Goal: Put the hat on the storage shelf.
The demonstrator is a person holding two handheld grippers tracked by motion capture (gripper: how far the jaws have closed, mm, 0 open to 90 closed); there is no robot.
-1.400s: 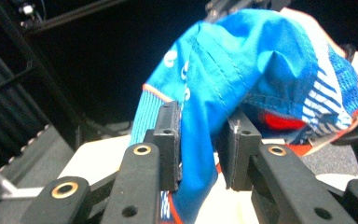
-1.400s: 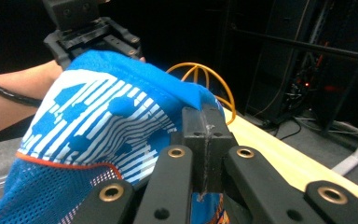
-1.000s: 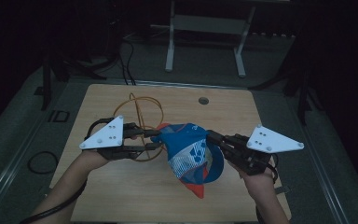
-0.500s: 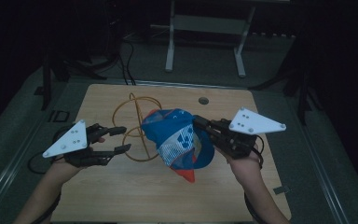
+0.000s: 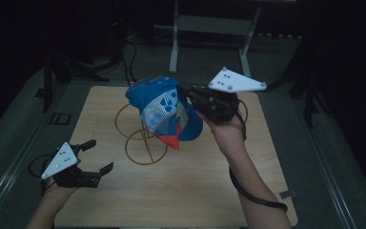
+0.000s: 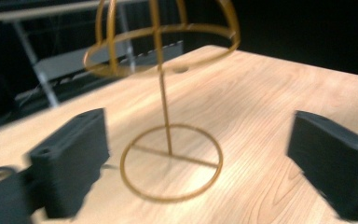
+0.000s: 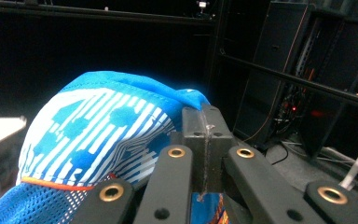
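A: Logging state. Right gripper (image 5: 190, 98) is clamping the blue cap (image 5: 164, 107) by a pinch of fabric at its edge — jaws closed tight on cloth, as the right gripper view is showing (image 7: 204, 154). The cap is hanging in the air over the far middle of the worktop (image 5: 209, 191), above the wire hat stand (image 5: 140, 136).

B: And the left gripper (image 5: 95, 157)?

A: Sitting low near the worktop's left edge, jaws spread wide with nothing between them — they have just been opening. Its own view is looking straight at the stand's ring base (image 6: 171, 161) and thin post.

B: What is worrying you?

A: Three things. The grip is taking only a thin fold, so the cap could be slipping out if swung fast. The cap is drooping, with the orange-edged brim (image 5: 170, 139) hanging lowest — it could be catching the wire dome and tipping the stand, which looks light and is being held by nothing. And a collapsed crown probably is not seating over the dome one-handed

B: So the left should be steadying the base?

A: Likely, in my judgement
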